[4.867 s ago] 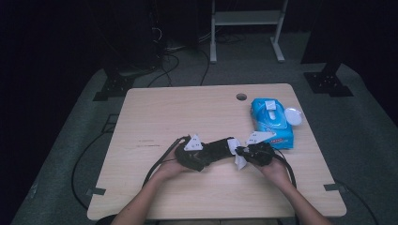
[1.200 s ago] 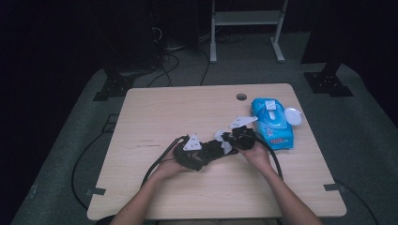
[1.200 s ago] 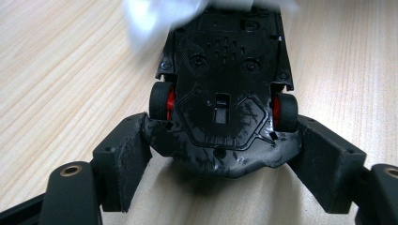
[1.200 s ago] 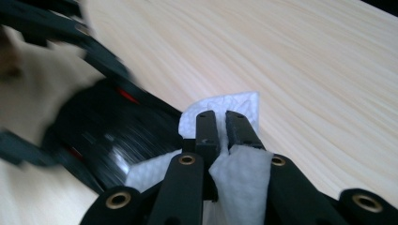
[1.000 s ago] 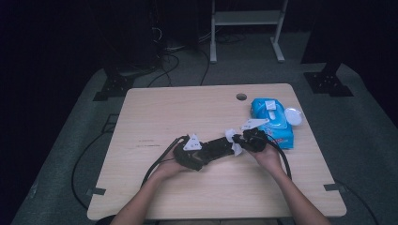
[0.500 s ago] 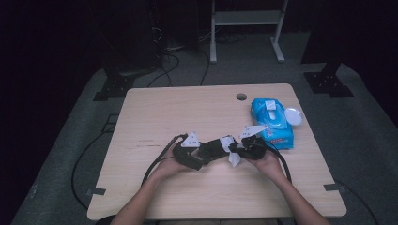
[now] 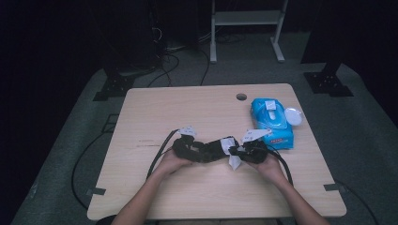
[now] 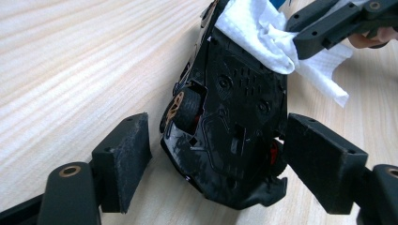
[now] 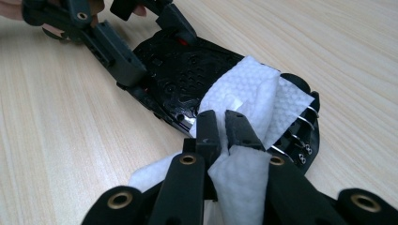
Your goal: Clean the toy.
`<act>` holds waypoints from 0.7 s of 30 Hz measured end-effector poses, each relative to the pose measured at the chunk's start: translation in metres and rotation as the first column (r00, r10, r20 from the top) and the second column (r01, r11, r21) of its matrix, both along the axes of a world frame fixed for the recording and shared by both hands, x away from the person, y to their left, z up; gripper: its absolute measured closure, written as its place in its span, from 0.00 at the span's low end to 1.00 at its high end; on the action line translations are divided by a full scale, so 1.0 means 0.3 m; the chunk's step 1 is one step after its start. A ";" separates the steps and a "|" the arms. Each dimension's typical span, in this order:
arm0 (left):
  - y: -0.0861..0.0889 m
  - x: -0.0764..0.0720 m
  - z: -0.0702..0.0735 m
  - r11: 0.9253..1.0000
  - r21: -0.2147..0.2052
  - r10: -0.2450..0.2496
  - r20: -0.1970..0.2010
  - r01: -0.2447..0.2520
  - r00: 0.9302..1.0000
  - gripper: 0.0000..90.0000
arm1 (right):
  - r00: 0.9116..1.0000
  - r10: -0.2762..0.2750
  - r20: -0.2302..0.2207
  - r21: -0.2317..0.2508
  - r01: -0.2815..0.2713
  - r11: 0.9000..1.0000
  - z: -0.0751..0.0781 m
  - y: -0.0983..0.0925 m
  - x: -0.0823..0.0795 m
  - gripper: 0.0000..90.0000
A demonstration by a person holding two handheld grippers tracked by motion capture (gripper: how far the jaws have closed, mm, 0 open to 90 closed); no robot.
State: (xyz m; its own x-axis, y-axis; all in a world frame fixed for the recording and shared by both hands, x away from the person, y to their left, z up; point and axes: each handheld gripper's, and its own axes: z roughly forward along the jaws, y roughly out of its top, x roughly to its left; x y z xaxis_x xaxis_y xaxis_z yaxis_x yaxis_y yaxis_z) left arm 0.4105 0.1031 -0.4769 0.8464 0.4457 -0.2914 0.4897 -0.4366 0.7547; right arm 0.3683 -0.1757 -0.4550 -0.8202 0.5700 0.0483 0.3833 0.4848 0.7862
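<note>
So my right gripper [image 9: 224, 127], pinched tight on the wet wipe [image 9: 246, 96], just swung back from the wipes pack [image 7: 272, 122] onto the toy car's [image 8: 234, 117] underside; left gripper [image 8: 218, 159] straddles it, right pad touching, so looks like wiping's underway.

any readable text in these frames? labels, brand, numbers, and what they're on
None readable.
Blue wet-wipe pack: red band of print along its near edge, too small and blurred to read.
Pack's top flap label: white with marks, illegible.
Black toy car underside: moulded detail, no legible lettering.
White wipe in the right tool: embossed pattern, no print.
</note>
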 end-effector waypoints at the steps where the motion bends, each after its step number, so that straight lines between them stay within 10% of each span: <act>1: -0.001 0.002 0.001 1.000 0.002 0.004 -0.013 -0.004 1.000 0.26 | 1.000 0.003 -0.001 -0.002 -0.003 1.000 0.000 0.000 -0.001 0.93; 8: -0.003 0.003 -0.001 1.000 -0.006 -0.003 -0.053 0.002 0.999 0.32 | 1.000 0.004 0.012 -0.001 -0.004 1.000 -0.004 -0.001 -0.013 0.94; 13: -0.027 -0.030 0.018 0.999 0.041 -0.010 0.053 0.008 0.999 0.33 | 1.000 0.004 0.017 0.003 -0.004 1.000 -0.008 -0.003 -0.027 0.94; 18: -0.046 -0.086 0.031 0.995 0.104 -0.027 0.219 0.005 0.975 0.33 | 1.000 0.004 0.017 0.005 -0.004 1.000 -0.014 -0.009 -0.044 0.94; 21: -0.053 -0.112 0.038 0.989 0.148 -0.057 0.310 0.011 0.949 0.33 | 1.000 0.005 0.015 -0.002 -0.005 1.000 -0.014 -0.010 -0.052 0.94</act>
State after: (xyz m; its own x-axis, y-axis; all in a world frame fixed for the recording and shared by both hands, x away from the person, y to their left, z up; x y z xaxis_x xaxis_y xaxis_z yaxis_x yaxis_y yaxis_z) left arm 0.3767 0.0871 -0.4656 0.8999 0.4326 0.0547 0.2225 -0.5634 0.7957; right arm 0.3528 -0.1786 -0.4593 -0.8235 0.5663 0.0344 0.3688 0.4883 0.7909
